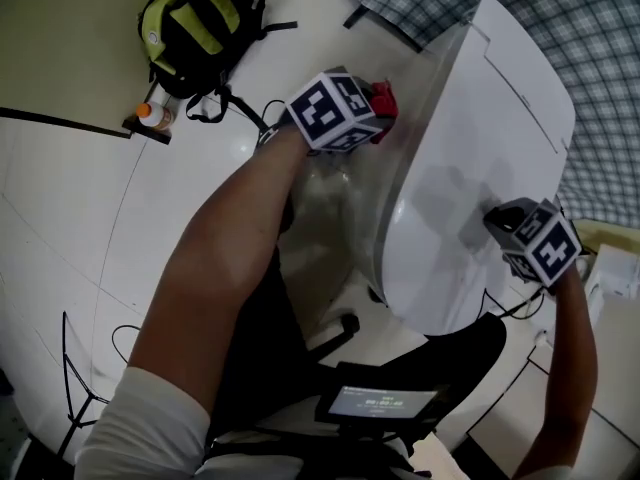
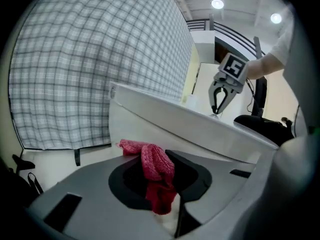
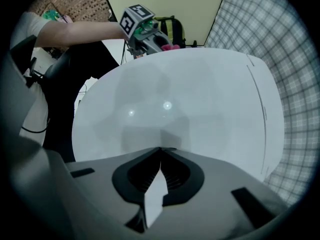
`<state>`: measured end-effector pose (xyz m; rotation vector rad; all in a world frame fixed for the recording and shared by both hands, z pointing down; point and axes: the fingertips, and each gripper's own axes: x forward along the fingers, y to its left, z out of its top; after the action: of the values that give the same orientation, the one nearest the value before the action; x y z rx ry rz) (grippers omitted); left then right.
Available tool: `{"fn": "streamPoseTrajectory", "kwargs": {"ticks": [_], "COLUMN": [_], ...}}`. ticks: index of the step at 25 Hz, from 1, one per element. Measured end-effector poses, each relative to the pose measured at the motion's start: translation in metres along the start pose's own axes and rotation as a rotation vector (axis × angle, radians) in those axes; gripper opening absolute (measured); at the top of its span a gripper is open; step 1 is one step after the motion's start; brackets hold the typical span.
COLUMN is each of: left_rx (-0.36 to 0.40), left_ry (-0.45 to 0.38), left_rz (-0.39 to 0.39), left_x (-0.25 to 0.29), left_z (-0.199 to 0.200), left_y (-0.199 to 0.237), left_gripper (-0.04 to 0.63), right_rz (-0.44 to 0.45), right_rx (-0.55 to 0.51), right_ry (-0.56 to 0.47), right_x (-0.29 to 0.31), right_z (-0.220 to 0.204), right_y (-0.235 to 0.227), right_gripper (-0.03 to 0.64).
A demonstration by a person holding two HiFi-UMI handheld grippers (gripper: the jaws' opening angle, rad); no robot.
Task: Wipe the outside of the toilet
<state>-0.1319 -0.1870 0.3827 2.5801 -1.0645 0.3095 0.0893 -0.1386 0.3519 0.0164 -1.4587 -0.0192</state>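
One red cloth [image 2: 158,170] clamped in left gripper [image 2: 161,160] (fingertips hidden overhead); right gripper [image 3: 161,150] fingers together.

My head camera sits high above the toilet lid [image 1: 470,158] and looks steeply down. It takes in the lid's whole top, the floor [image 1: 100,218] off its left side and the plaid curtain [image 1: 560,28] beyond its far edge. The camera on the left gripper [image 1: 380,108] rides low and close at the lid's left edge, facing almost level across it toward the curtain. The camera on the right gripper [image 1: 500,223] hangs close by the lid's right edge and faces down onto it, so the lid fills most of that frame. All three views share the lid and curtain. Each gripper view also catches the other gripper across the lid.
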Motion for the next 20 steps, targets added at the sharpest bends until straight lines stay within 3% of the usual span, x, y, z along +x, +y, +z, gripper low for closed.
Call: {"fn": "streamPoseTrajectory", "kwargs": {"ticks": [4,8,14,20], "left_rx": [0.01,0.01,0.037,0.025], "left_ry": [0.008,0.061,0.073,0.072], "left_rz": [0.072,0.089,0.107,0.141], "left_x": [0.021,0.043,0.066,0.083], "left_z": [-0.004,-0.011,-0.005,0.0], "left_y": [0.03,0.048,0.078,0.112], "left_gripper": [0.075,0.075,0.075,0.075], "right_rz": [-0.05,-0.028,-0.051,0.028], "right_rx": [-0.067,-0.104,-0.14,-0.061], "right_ry": [-0.103,-0.209,-0.175,-0.181], "right_x": [-0.021,-0.031,-0.016,-0.013], "right_z": [0.033,0.073,0.081,0.083], "right_y": [-0.006,-0.003,-0.018,-0.017], "right_gripper": [0.009,0.009,0.009,0.009]}}
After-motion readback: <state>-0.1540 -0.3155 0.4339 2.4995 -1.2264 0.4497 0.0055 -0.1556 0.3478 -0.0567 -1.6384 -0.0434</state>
